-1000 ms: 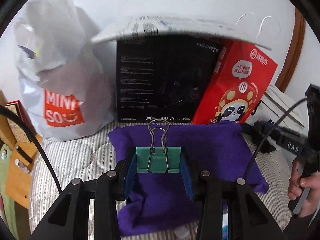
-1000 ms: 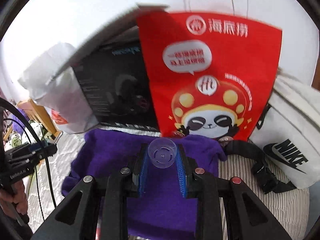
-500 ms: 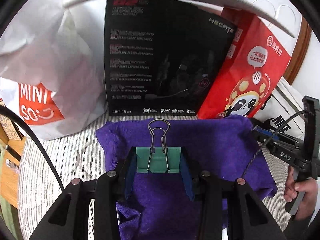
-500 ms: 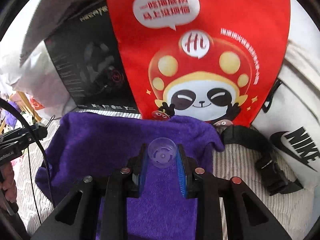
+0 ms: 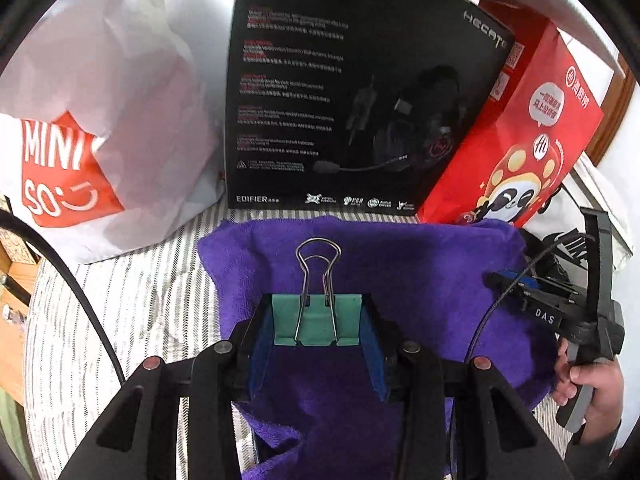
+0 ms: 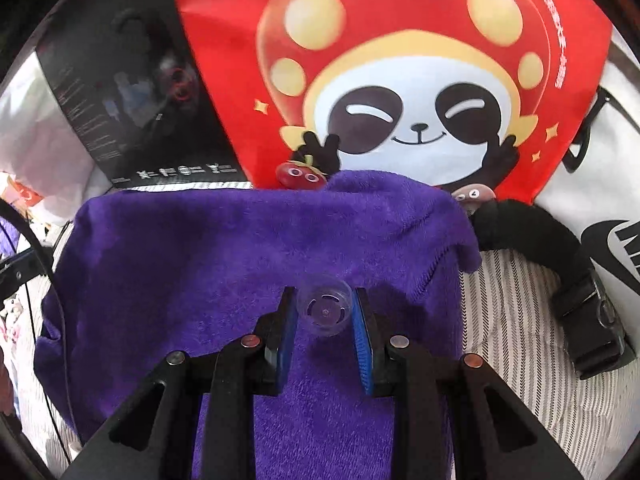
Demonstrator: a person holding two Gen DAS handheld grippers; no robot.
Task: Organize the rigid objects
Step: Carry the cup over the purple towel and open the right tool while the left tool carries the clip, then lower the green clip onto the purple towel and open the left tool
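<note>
While the left gripper is clenching a green binder clip between its fingers, the right gripper is pinching a clear plastic cap, both hovering above the purple towel.

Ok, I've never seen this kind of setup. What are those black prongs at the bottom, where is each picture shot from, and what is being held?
There is no robot here. A person holds one two-finger gripper in each hand, and a fisheye camera on each looks forward along its fingers.

In the left wrist view, the left gripper is shut on a green metal binder clip. The person's other hand shows at the right edge.

In the right wrist view, the right gripper is shut on a small clear plastic cup.

Both are over a purple fleece cloth on striped fabric. Behind stand a black headset box, a red panda paper bag and a white Miniso bag.
</note>
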